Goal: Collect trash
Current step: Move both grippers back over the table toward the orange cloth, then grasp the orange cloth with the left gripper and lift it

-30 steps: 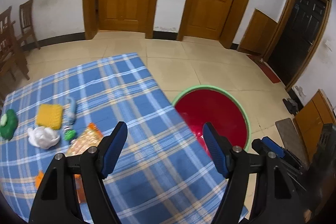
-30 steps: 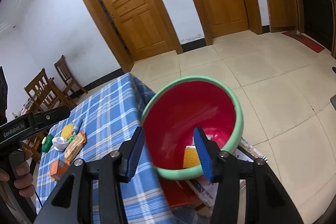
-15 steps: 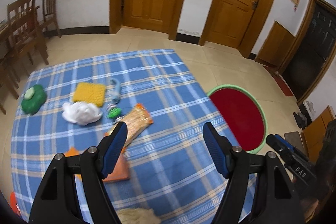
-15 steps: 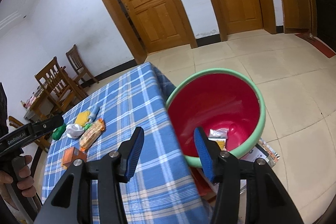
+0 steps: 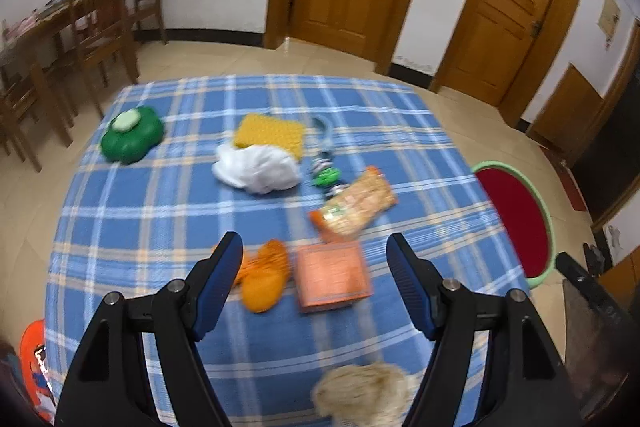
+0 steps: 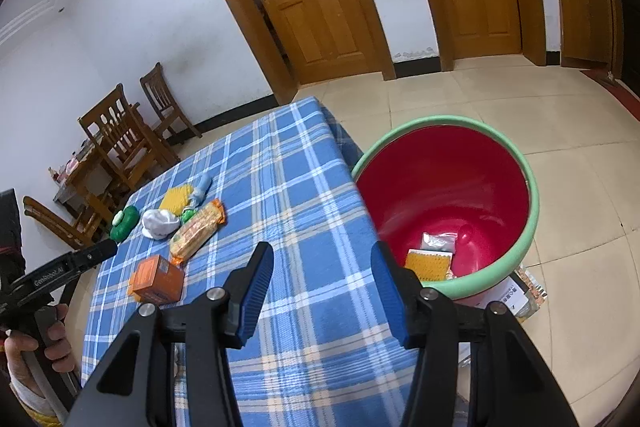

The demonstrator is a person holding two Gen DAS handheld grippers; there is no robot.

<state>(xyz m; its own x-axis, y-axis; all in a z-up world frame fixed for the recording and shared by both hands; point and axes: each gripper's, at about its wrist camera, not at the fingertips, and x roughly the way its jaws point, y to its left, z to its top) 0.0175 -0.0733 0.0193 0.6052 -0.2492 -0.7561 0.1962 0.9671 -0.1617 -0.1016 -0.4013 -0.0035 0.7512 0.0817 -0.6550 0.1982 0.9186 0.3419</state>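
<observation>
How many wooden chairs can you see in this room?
3, all by the dining table at the left wall: a tall-backed one, a smaller one behind it against the wall, and one nearest the camera, only partly in view. More may be hidden.

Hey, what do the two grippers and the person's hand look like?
Both grippers, left gripper and right gripper, have black angular frames with silver bolts and ribbed blue pads. In the right wrist view the left gripper's black body carries white lettering, and the hand on its handle shows a pale cuff.
</observation>
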